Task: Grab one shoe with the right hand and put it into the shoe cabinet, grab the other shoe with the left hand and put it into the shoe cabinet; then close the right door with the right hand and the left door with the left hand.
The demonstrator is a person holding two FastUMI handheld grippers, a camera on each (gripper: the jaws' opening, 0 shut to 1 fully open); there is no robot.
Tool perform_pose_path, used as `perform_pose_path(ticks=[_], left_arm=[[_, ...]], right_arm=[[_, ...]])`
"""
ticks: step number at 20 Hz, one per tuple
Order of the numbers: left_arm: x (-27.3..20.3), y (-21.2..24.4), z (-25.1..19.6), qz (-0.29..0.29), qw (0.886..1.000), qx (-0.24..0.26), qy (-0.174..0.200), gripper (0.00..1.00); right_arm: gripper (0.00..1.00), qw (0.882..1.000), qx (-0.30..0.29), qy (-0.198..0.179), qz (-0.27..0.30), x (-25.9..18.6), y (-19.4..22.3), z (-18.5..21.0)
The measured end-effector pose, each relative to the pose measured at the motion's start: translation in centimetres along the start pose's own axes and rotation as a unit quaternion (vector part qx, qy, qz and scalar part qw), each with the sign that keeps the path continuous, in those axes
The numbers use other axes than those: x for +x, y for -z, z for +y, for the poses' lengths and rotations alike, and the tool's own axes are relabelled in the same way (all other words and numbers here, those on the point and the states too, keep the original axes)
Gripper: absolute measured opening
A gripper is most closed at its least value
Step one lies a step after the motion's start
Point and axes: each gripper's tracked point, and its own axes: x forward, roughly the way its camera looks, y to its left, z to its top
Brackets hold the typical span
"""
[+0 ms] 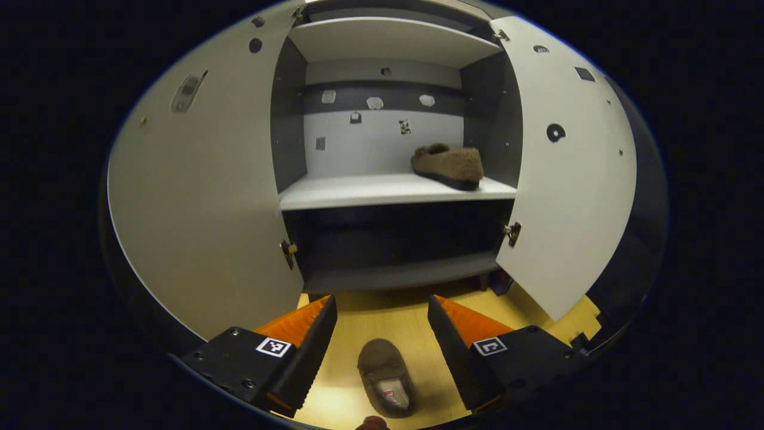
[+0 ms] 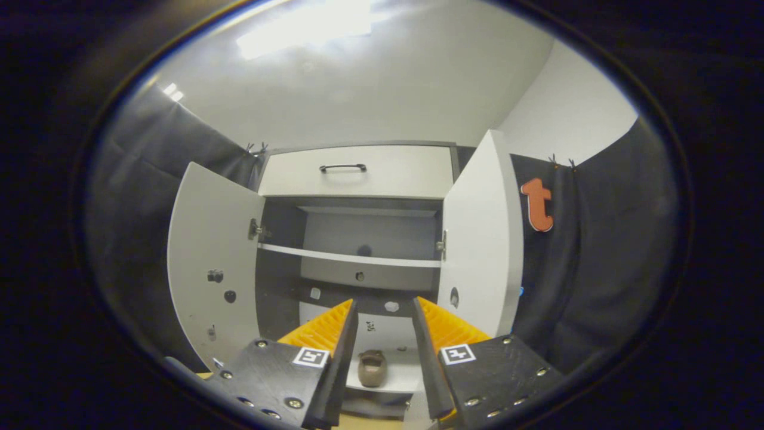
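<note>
At the far left of your left gripper view, the left door stands swung wide open, its inner face toward you and its lower edge reaching down close to your left gripper's near finger. Just past its hinge edge the cabinet opens up: a pale shelf spans the middle, bare along its left and centre, with a dark, low compartment under it. One shoe sits on the right end of that shelf, side-on, near the right wall and just back from the shelf's front edge. The right door is also swung open, its bottom corner hanging over the floor. Between the two doors you have a broad open lane of floor leading to the cabinet. Your left gripper is spread wide and holds nothing; the other shoe lies on the floor between its fingers, touching neither, toe pointing toward the cabinet.

In your right gripper view, you look from farther back and aimed higher. The left door stands open on the left, then the cabinet interior with an upper shelf, and a drawer with a dark handle above it. Your right gripper is open at a moderate gap and empty; through that gap you see the shelved shoe, well beyond the fingers. The right door stands open to the right of it, its outer edge just beside the dark cloth wall.
</note>
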Motion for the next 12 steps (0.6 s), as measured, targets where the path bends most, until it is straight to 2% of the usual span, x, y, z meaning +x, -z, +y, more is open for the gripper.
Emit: perform_pose_path(ticks=[1, 2, 6, 7, 12], left_arm=[[0.5, 2.0, -0.1, 0.016, 1.000, 0.000, 0.004, 0.95], [0.8, 3.9, 0.1, 0.031, 0.999, -0.003, 0.007, 0.95], [1.0, 10.8, 0.0, 0.100, 0.994, -0.036, 0.018, 0.96], [1.0, 12.3, 0.2, 0.118, 0.992, -0.045, 0.018, 0.96], [1.7, 17.4, 1.4, 0.167, 0.983, -0.071, 0.004, 0.97]], right_arm=[[0.51, 1.000, -0.004, 0.006, -0.005, -0.1, -0.2, -0.4], [0.54, 1.000, -0.004, 0.009, -0.008, -0.3, -0.4, -0.6], [0.57, 1.000, 0.002, 0.015, -0.018, -0.5, -1.1, -1.2], [0.54, 1.000, -0.001, 0.019, -0.021, -0.5, -1.1, -1.4], [0.54, 0.999, -0.013, 0.028, -0.016, -0.6, -0.6, -1.8]])
